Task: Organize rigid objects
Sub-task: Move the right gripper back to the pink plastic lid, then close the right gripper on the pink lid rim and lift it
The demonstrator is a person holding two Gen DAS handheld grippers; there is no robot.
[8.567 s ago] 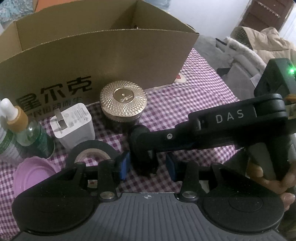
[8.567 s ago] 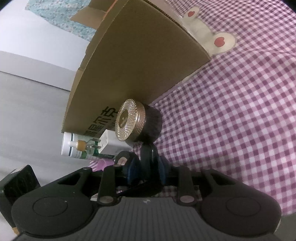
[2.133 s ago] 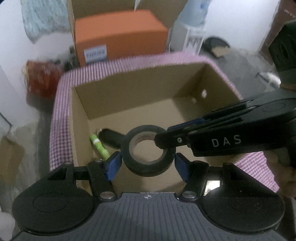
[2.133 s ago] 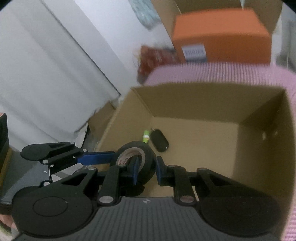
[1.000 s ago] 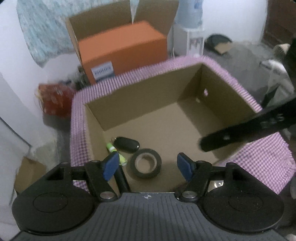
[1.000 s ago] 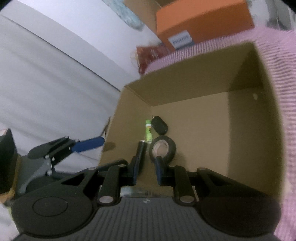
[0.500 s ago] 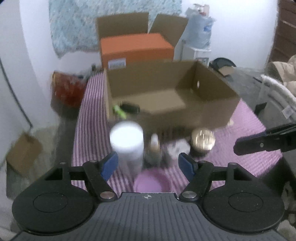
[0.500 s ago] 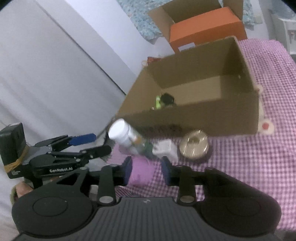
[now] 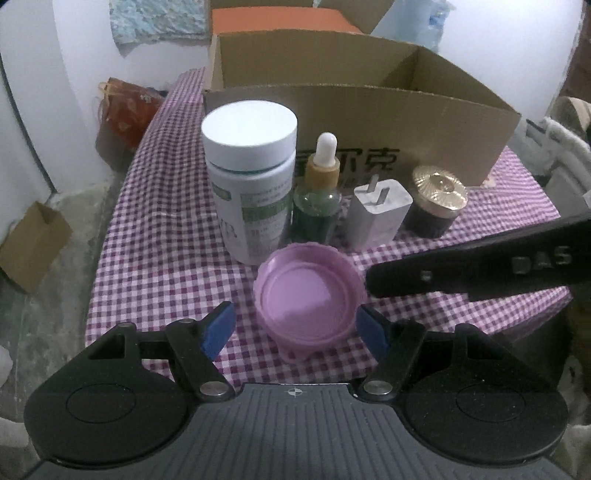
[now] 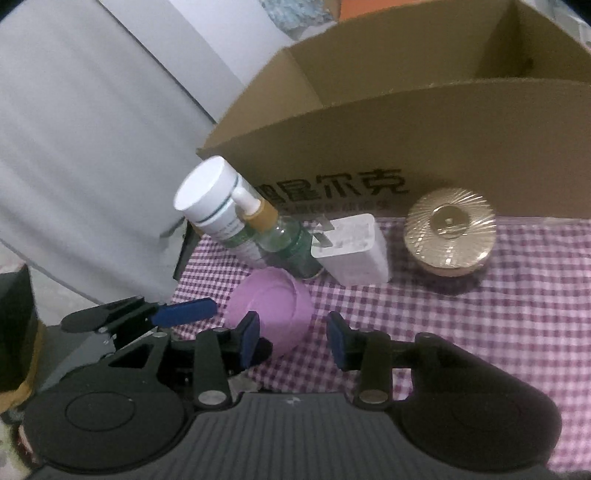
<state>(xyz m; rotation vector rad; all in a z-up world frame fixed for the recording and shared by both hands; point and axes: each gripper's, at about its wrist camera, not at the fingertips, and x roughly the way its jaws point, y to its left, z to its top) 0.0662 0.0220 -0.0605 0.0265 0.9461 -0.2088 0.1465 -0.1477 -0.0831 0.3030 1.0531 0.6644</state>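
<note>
A pink lid (image 9: 310, 295) lies on the checked cloth between the open fingers of my left gripper (image 9: 299, 328), which touches nothing. Behind it stand a white pill bottle (image 9: 251, 177), a green dropper bottle (image 9: 317, 199), a white plug adapter (image 9: 376, 214) and a gold-lidded jar (image 9: 436, 199). My right gripper (image 10: 291, 339) is open and empty, just right of the pink lid (image 10: 269, 310). Its finger (image 9: 461, 266) crosses the right of the left wrist view. The cardboard box (image 9: 369, 110) stands behind the row.
The checked table (image 9: 147, 258) drops off at its left edge to the floor. An orange box (image 9: 277, 18) sits behind the cardboard box. A small carton (image 9: 33, 243) and a red bag (image 9: 125, 107) lie on the floor at left.
The black tape roll was dropped into the cardboard box. Both grippers pulled back and came down low in front of the row of objects. The left gripper now brackets the pink lid.
</note>
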